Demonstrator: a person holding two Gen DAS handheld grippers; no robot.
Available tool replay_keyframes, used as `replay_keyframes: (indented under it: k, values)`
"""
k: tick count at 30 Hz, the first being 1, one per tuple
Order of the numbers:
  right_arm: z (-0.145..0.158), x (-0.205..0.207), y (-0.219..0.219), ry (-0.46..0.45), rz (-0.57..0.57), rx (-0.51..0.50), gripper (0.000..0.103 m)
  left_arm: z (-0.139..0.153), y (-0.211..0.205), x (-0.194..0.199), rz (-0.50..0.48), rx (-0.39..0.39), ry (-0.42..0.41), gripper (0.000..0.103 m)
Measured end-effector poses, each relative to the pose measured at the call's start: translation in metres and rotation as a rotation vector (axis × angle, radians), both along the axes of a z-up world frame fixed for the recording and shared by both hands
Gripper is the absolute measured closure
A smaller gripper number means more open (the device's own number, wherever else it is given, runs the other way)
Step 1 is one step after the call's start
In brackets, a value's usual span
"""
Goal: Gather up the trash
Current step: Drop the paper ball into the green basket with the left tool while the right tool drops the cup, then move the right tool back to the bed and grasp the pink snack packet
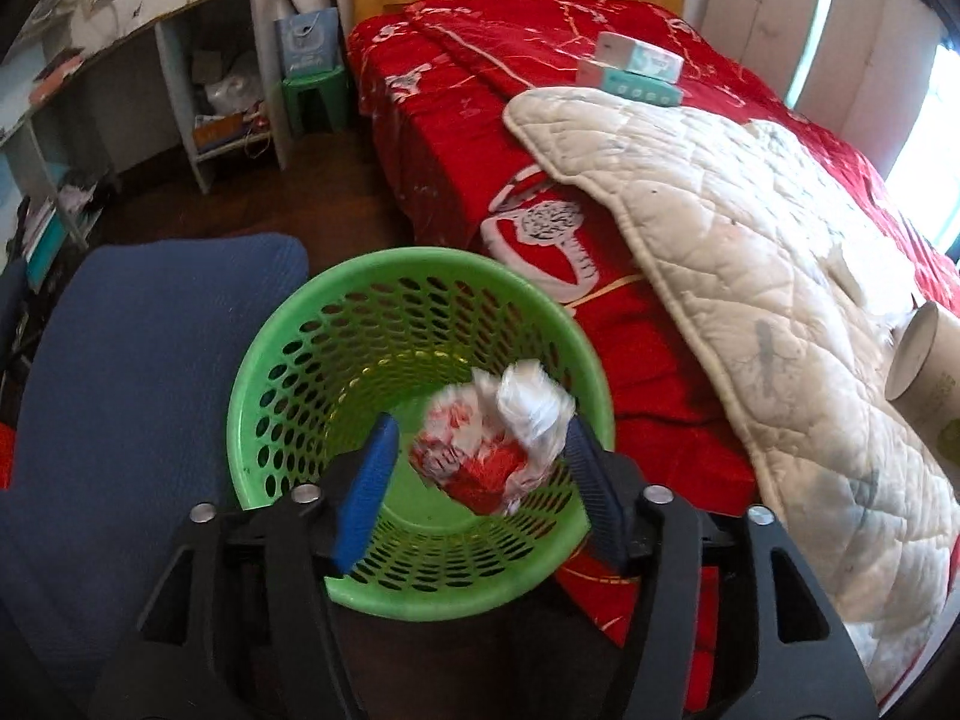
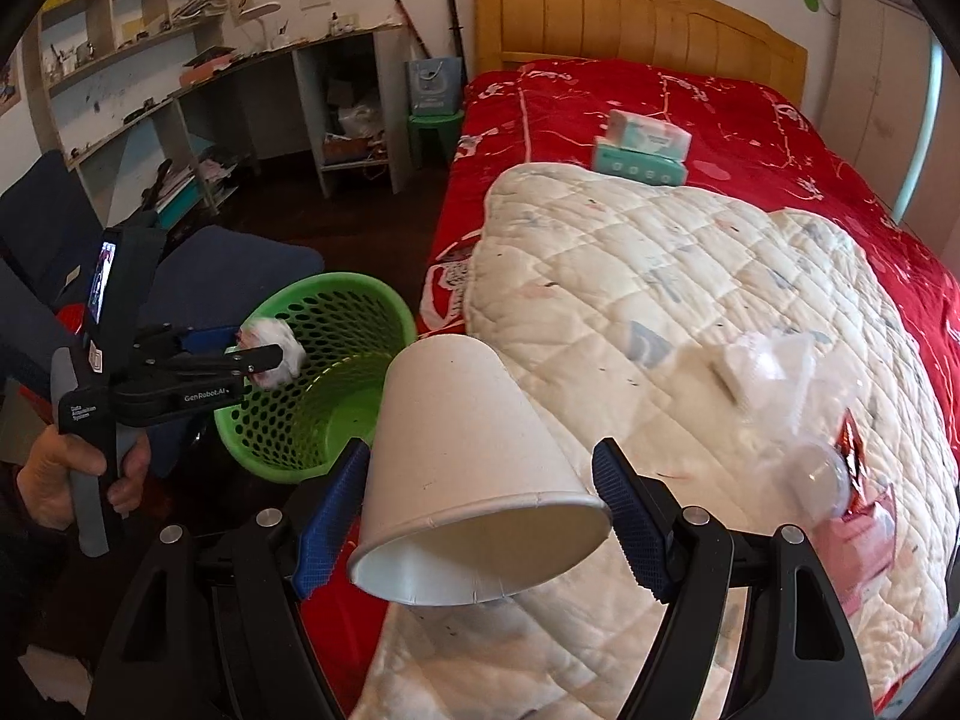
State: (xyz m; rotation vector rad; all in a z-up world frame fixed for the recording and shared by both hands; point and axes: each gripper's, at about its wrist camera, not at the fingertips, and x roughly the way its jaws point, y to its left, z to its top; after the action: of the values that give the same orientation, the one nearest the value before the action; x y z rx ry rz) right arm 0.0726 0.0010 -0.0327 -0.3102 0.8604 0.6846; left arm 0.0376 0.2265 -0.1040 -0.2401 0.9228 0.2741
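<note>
A green mesh basket [image 1: 540, 336] stands on the floor beside the bed; it also shows in the right wrist view [image 2: 360, 288]. My left gripper [image 1: 477, 435] hangs over its mouth, jaws spread, with a crumpled red-and-white plastic wrapper [image 1: 492, 438] between the fingers, blurred. The right wrist view shows the left gripper [image 2: 264, 354] with the wrapper [image 2: 273, 339] at its tips. My right gripper [image 2: 480, 468] is shut on a white paper cup [image 2: 468, 456], tilted mouth-down, above the bed edge. The cup also shows in the left wrist view [image 1: 927, 360].
A white quilted blanket [image 2: 630, 276] lies on the red bedspread [image 2: 720, 120]. More trash lies on it: clear plastic [image 2: 774, 372] and a red-pink wrapper [image 2: 858, 510]. Two tissue packs [image 2: 642, 147] lie further back. A blue chair [image 1: 132, 396] stands left of the basket.
</note>
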Motion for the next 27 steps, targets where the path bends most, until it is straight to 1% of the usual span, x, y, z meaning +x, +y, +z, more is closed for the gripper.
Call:
replay_keyframes:
  k: [1,4,7,9,12,14,18,22,27]
  values:
    - [-0.001,0.0,0.004,0.003,0.007,-0.001,0.03,-0.001,0.002,-0.002,0.008,-0.004,0.0,0.036]
    - [-0.003,0.001,0.015,0.01,0.021,-0.001,0.03,-0.001,0.008,-0.01,0.031,-0.012,-0.002,0.036]
    - [-0.005,0.0,0.027,0.013,0.044,-0.003,0.03,0.005,0.016,-0.021,0.06,-0.014,-0.022,0.036]
    - [-0.007,-0.001,0.036,0.017,0.061,-0.002,0.03,0.01,0.02,-0.029,0.08,0.001,-0.037,0.036]
    - [-0.009,-0.002,0.052,0.02,0.089,-0.002,0.03,0.023,0.026,-0.046,0.116,0.046,-0.066,0.036]
    - [-0.011,-0.002,0.063,0.025,0.107,-0.001,0.03,0.029,0.032,-0.055,0.13,0.056,-0.079,0.036]
    - [-0.019,-0.001,0.092,0.033,0.147,-0.012,0.03,0.04,0.049,-0.074,0.169,0.037,-0.109,0.036]
    - [-0.033,0.0,0.123,0.058,0.181,-0.028,0.029,0.043,0.066,-0.087,0.214,0.007,-0.115,0.036]
    - [-0.051,0.0,0.158,0.089,0.214,-0.054,0.029,0.044,0.074,-0.096,0.244,0.02,-0.127,0.036]
